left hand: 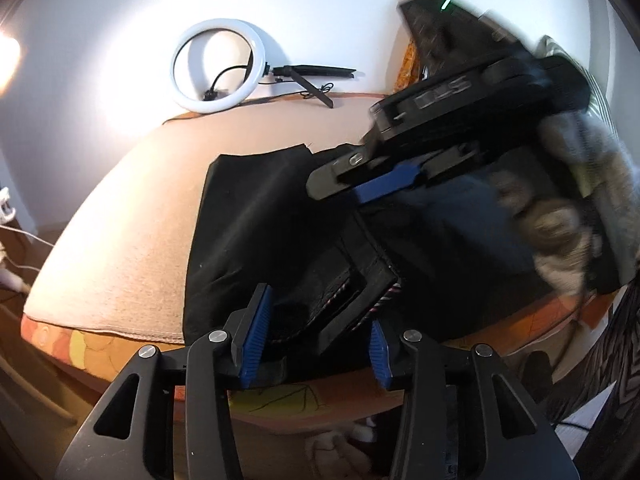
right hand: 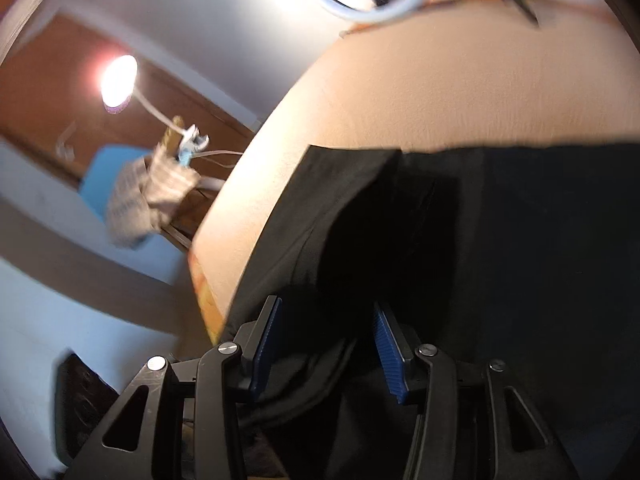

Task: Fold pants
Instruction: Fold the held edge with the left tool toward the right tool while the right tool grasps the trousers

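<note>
While the black pants (left hand: 260,216) are being lined up on the table (left hand: 132,208), both grippers are being held wide open and empty: left gripper (left hand: 316,330) at the 6 o'clock waistband, right gripper (right hand: 326,338) over cloth, so edges are best being matched first.

No text, label or number can be read anywhere.

Pants (left hand: 256,216) lie on table (left hand: 132,216), ring light (left hand: 218,66) behind.
</note>
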Available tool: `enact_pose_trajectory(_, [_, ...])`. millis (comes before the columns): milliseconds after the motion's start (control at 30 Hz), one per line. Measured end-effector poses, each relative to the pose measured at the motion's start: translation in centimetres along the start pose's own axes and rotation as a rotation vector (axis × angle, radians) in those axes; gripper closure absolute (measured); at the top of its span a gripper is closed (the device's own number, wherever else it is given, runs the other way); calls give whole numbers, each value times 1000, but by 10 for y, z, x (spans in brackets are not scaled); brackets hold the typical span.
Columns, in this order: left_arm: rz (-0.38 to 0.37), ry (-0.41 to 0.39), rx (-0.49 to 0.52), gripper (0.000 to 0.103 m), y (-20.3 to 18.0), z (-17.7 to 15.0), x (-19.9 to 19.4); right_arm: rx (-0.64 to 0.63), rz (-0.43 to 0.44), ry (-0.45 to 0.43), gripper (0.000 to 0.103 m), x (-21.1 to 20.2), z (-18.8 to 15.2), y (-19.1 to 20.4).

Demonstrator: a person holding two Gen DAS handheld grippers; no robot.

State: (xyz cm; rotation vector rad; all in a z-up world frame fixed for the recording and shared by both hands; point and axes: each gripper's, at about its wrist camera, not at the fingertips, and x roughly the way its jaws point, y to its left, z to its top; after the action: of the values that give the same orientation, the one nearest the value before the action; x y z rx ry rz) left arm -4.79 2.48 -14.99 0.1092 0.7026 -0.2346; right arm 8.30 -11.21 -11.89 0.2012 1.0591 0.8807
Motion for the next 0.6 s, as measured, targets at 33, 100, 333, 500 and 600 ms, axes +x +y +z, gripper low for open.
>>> enact_pose_trajectory(33, [9, -4, 9, 61, -1, -1, 0, -36, 9, -1, 56, -6, -1, 7])
enact_pose_trajectory(100, [32, -31, 47, 61, -7, -2, -5, -88, 32, 7, 59, -14, -3, 19])
enact_pose_trajectory(333, [107, -52, 110, 57, -13, -4, -7, -22, -1, 14, 58, -1, 24, 12])
enact_pose_trajectory(500, [117, -49, 116, 53, -11, -5, -7, 97, 10, 55, 55, 23, 30, -14])
enact_pose_trajectory(600, [107, -26, 100, 53, -9, -5, 0, 90, 48, 95, 57, 34, 21, -13])
